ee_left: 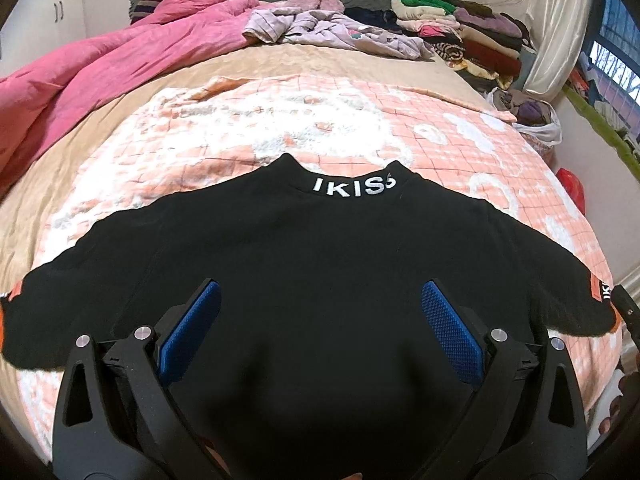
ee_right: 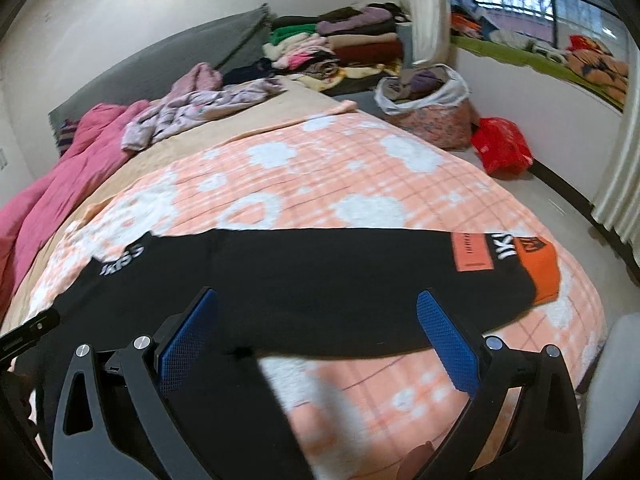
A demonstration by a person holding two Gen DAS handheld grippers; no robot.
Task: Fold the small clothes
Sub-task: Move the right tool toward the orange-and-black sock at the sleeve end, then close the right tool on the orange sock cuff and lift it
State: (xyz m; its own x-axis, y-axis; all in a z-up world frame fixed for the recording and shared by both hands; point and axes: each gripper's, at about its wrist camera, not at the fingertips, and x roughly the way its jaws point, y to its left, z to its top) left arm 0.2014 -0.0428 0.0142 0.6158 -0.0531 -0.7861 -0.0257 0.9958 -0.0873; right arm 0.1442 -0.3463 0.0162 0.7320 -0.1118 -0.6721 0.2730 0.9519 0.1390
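Note:
A small black long-sleeved top lies flat on the peach checked blanket, sleeves spread left and right, collar with white lettering pointing away. My left gripper hovers open over the top's body, blue pads wide apart, nothing between them. In the right wrist view the same top stretches across, its right sleeve ending in an orange cuff. My right gripper is open above the sleeve and the side of the body, holding nothing.
A pink quilt is bunched at the bed's far left. Loose lilac clothes and a stack of folded garments sit at the head. A bag of clothes and a red bag stand on the floor at the right.

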